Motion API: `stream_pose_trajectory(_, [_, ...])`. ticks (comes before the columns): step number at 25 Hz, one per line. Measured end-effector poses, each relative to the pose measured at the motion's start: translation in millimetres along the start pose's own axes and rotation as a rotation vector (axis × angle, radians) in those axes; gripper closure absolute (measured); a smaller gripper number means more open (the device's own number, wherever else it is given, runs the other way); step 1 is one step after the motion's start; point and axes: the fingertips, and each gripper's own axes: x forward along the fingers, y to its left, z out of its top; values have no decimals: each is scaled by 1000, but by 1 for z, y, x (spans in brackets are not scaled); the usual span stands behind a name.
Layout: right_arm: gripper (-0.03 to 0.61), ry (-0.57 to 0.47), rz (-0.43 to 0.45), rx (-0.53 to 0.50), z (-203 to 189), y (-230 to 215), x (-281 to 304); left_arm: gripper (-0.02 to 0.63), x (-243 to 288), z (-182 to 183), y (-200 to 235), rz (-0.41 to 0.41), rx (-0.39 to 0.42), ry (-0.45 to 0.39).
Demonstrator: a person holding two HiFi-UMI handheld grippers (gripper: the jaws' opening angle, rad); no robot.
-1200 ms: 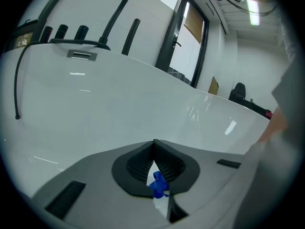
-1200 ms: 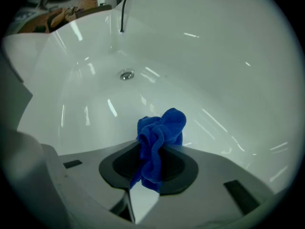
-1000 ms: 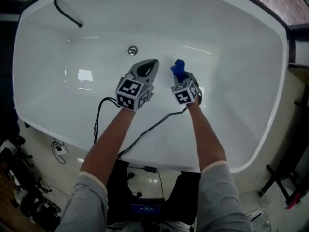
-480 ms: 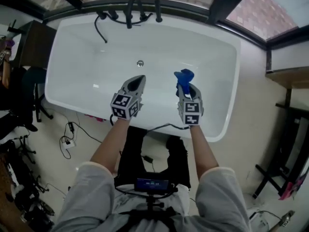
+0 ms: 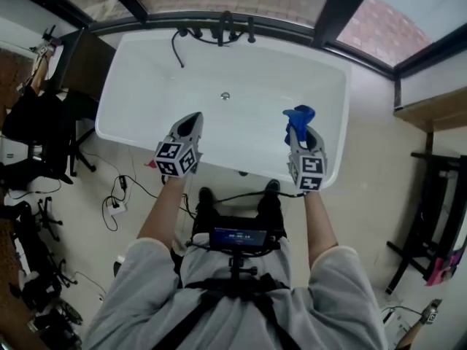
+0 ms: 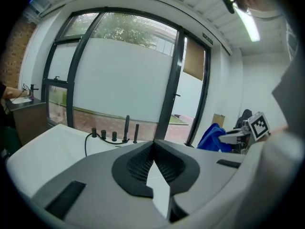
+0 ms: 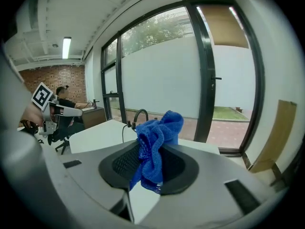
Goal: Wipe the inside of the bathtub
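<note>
A white bathtub (image 5: 131,86) lies far below me, with a small round drain (image 5: 225,95) in its floor. My right gripper (image 5: 298,127) is held high over the tub's right part, shut on a crumpled blue cloth (image 5: 299,116) that bunches up from between its jaws (image 7: 155,149). My left gripper (image 5: 191,122) hangs over the tub's near left part, jaws shut with nothing between them (image 6: 153,149). In the left gripper view the blue cloth (image 6: 214,136) shows to the right.
Black taps and a hose (image 5: 219,29) stand on the tub's far rim. Dark window frames (image 5: 332,6) run behind it. A dark cabinet (image 5: 76,68) and black chairs (image 5: 44,137) stand at the left. Cables (image 5: 117,195) trail on the floor near the tub's front.
The view has pulled far back and up from the tub; both grippers have risen out of it and spread apart. The right one still holds the cloth.
</note>
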Motion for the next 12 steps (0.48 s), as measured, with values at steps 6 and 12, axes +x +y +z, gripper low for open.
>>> stream_pose_trajectory(6, [466,-3,-107,60,-6,34,-40,621,-57,20,39,-26,6,-41])
stream_pose_trajectory(12, [465,-34,-193,103,-18,79,-78,621,-108,25,78,-68,30,-68])
